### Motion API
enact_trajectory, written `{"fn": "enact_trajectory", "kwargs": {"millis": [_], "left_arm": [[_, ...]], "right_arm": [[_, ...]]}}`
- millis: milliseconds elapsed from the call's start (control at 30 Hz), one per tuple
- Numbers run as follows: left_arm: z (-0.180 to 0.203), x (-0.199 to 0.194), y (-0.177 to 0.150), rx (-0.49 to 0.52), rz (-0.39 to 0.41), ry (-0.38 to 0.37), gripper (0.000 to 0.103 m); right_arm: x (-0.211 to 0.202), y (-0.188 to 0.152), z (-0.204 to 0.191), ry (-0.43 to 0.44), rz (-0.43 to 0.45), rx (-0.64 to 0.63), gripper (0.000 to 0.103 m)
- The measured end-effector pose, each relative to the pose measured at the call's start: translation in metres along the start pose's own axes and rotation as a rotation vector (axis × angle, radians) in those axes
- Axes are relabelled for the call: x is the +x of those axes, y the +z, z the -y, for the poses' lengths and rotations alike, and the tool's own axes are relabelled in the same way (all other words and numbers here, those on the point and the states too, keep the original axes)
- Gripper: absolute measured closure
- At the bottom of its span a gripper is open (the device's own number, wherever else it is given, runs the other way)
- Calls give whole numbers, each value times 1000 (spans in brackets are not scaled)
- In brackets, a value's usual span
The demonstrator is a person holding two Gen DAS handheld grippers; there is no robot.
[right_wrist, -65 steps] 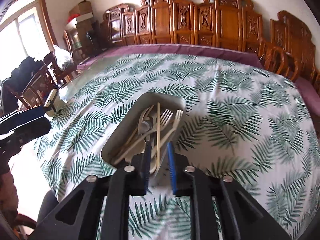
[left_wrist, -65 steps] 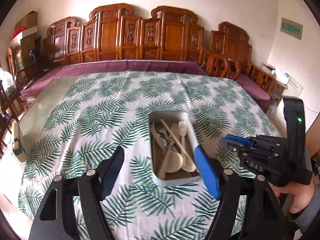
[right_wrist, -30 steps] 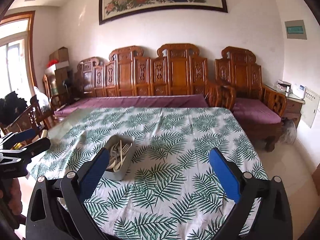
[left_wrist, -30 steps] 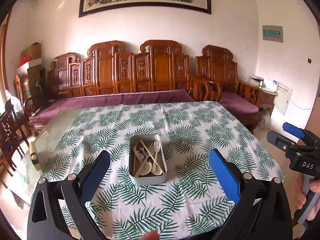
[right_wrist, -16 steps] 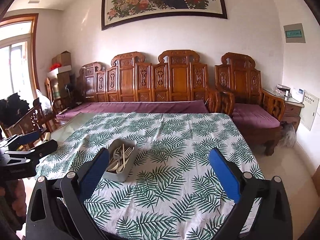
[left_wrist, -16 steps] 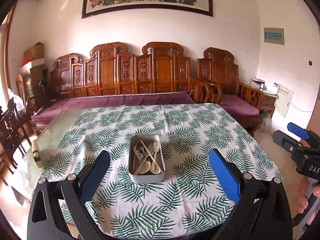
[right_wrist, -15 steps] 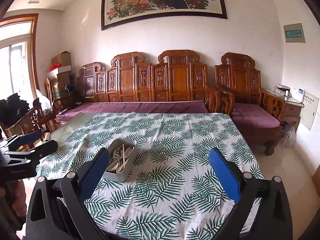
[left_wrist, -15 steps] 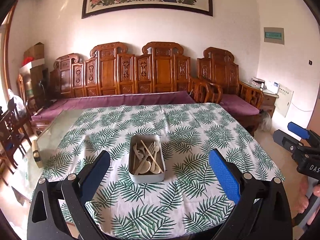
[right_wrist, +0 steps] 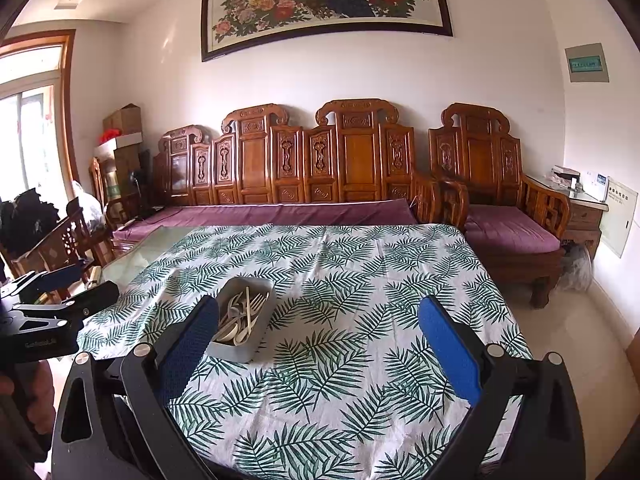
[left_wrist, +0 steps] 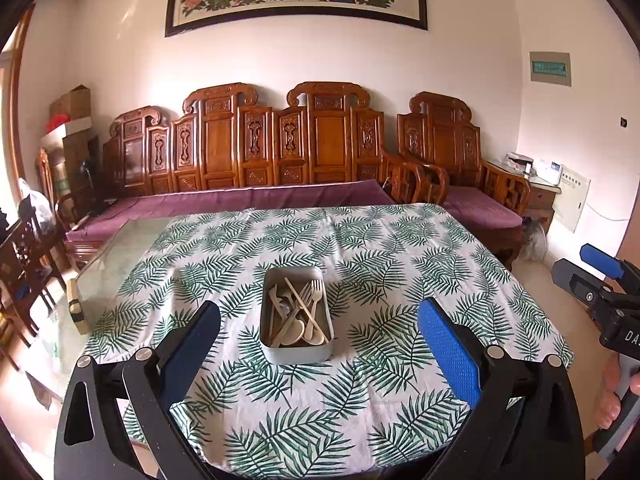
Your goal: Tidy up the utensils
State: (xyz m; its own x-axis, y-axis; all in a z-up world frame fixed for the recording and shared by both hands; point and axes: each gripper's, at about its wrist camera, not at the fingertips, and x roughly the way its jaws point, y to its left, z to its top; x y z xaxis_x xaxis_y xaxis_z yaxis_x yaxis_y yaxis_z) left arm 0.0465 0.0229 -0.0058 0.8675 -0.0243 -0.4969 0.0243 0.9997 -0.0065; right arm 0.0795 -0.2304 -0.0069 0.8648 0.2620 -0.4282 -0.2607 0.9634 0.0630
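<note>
Two claws hang at the near edge of the counter (left_wrist: 360, 420), both spread wide and holding nothing: the left claw (left_wrist: 319, 354) faces the grey tray (left_wrist: 296, 354) head-on, and the right claw (right_wrist: 319, 354) sits off to the tray's right, with the tray showing past its left finger. The tray stands alone on the leaf-print cloth (right_wrist: 360, 280), roughly mid-counter, well apart from both claws.

Inside the tray lie the utensils (left_wrist: 298, 312) in a loose, crossed pile: a fork (left_wrist: 316, 294) with tines toward the far wall of the tray, pale spoons (left_wrist: 304, 334) with bowls toward the near wall, and a chopstick (left_wrist: 306, 308) slanting over them. Nothing lies on the cloth around the tray.

The task looks finished or close to it, so the step in hand is, I judge, simply holding clear. Done well, that means keeping both claws level and away from the tray so nothing gets nudged. If any tidying remains, the slanted chopstick is the piece to lift first, pinched near its middle, since it rests on top.
</note>
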Motion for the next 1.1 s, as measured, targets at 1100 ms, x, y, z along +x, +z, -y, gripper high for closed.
{"fn": "enact_trajectory", "kwargs": {"millis": [1100], "left_arm": [[5,-5,1,4,17,-1,8]], "right_arm": [[0,-2,3,-2,-2,4,3]]}}
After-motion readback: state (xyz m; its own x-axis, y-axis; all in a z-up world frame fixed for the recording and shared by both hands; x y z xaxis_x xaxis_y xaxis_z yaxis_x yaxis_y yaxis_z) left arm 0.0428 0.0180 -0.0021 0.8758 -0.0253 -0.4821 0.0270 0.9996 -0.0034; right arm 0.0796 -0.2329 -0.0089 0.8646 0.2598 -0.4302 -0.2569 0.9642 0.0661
